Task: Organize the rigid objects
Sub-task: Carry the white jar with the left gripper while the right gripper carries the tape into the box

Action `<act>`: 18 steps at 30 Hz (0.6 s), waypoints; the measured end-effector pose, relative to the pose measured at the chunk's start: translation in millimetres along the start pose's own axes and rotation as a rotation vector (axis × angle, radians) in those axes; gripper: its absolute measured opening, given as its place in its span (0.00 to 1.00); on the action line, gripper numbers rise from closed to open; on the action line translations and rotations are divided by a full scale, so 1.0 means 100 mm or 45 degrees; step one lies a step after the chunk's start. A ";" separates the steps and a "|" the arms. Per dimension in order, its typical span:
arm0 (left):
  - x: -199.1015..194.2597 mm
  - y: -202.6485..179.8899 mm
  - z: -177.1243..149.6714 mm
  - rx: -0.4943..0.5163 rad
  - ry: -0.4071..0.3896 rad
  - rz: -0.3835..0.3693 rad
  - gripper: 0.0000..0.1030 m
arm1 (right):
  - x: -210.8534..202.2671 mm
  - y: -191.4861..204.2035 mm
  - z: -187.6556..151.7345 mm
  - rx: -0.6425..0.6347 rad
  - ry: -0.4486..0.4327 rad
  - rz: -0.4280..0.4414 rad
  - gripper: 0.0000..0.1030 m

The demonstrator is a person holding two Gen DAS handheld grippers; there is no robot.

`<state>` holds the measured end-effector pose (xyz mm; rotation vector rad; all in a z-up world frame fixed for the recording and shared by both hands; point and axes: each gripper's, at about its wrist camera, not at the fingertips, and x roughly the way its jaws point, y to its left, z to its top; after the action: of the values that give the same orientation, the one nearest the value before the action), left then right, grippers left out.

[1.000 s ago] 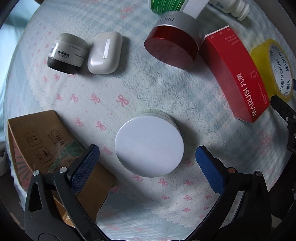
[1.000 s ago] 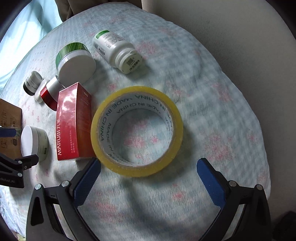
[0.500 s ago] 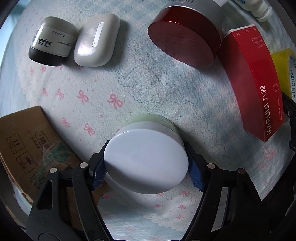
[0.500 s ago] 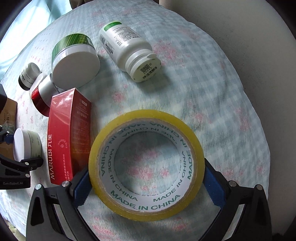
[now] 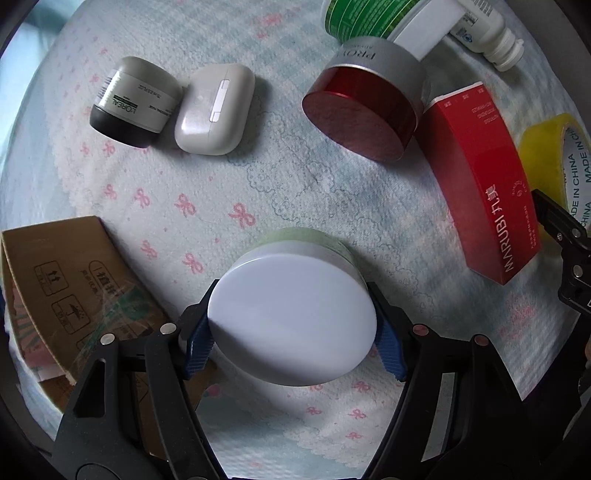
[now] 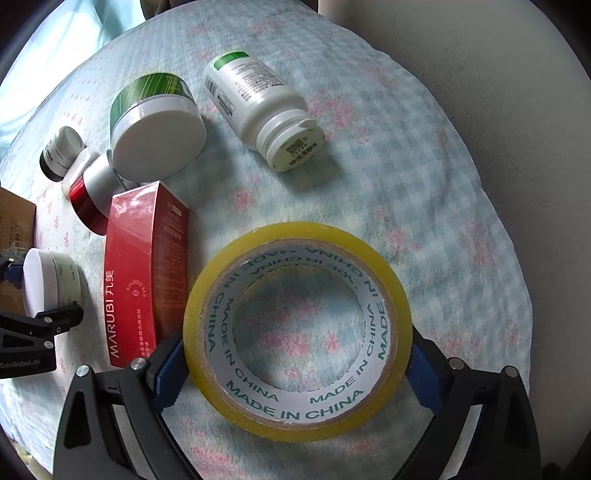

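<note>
Blue pads of the left gripper [image 5: 291, 341] are pressing both sides of the white-lidded jar [image 5: 291, 321] over the cloth [image 5: 295, 173]; the right gripper [image 6: 297, 367] is clamping the yellow tape roll [image 6: 297, 328] likewise.

hidden: we see only the lid and upper wall of the white-lidded jar [image 5: 291, 325] | cut off: tape roll [image 5: 565, 162], green jar [image 5: 369, 18] | unreadable to us: pill bottle [image 6: 258, 107] small print

Soft daylight, mild shadows, sharp centres, with fisheye bending and dark corners.
</note>
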<state>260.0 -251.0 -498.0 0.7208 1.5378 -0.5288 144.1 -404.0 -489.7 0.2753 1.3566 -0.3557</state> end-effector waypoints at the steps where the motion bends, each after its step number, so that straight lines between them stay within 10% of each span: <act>1: -0.08 0.00 -0.03 -0.003 -0.013 -0.004 0.68 | -0.05 0.01 0.00 -0.001 -0.010 -0.002 0.94; 18: -2.01 0.39 -0.60 -0.172 -0.406 -0.149 0.68 | -1.82 0.17 0.15 0.000 -0.231 -0.031 0.94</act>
<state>247.7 -207.9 -289.5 0.4213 1.3067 -0.5904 133.3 -378.4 -308.7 0.2210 1.1825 -0.3921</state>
